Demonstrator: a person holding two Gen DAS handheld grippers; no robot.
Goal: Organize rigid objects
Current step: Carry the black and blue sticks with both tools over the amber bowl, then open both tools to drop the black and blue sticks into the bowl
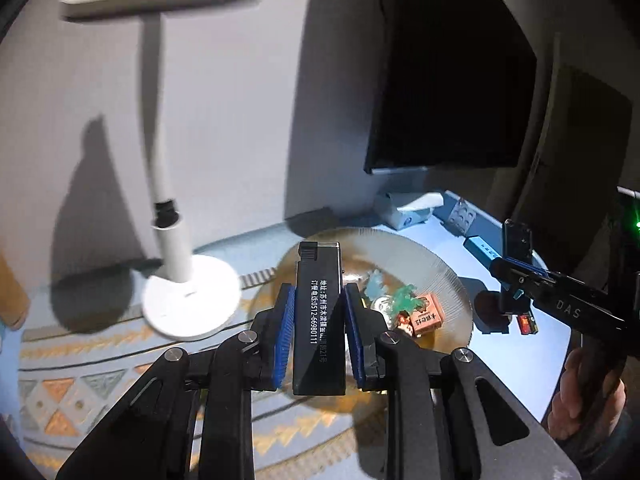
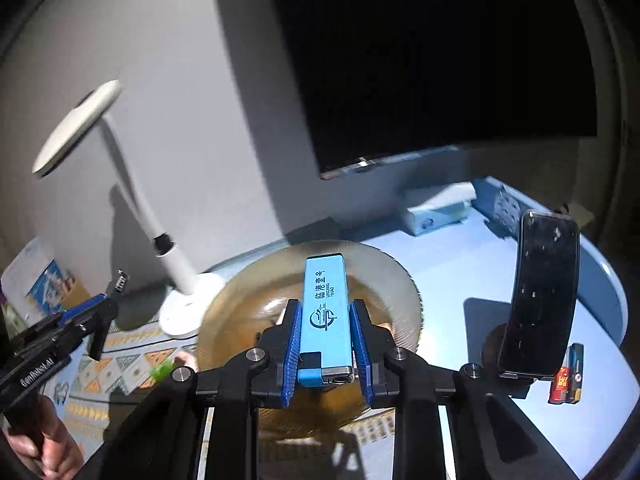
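Observation:
My left gripper is shut on a black lighter with white print, held above the near left of a ribbed amber glass plate. The plate holds an orange box, a green figure and other small items. My right gripper is shut on a light blue lighter, held above the same plate. In the left wrist view the right gripper shows at the right with the blue lighter.
A white desk lamp stands left of the plate. A dark monitor hangs behind. A phone on a stand is at the right, batteries beside it. A tissue box sits at the back. A patterned mat covers the near left.

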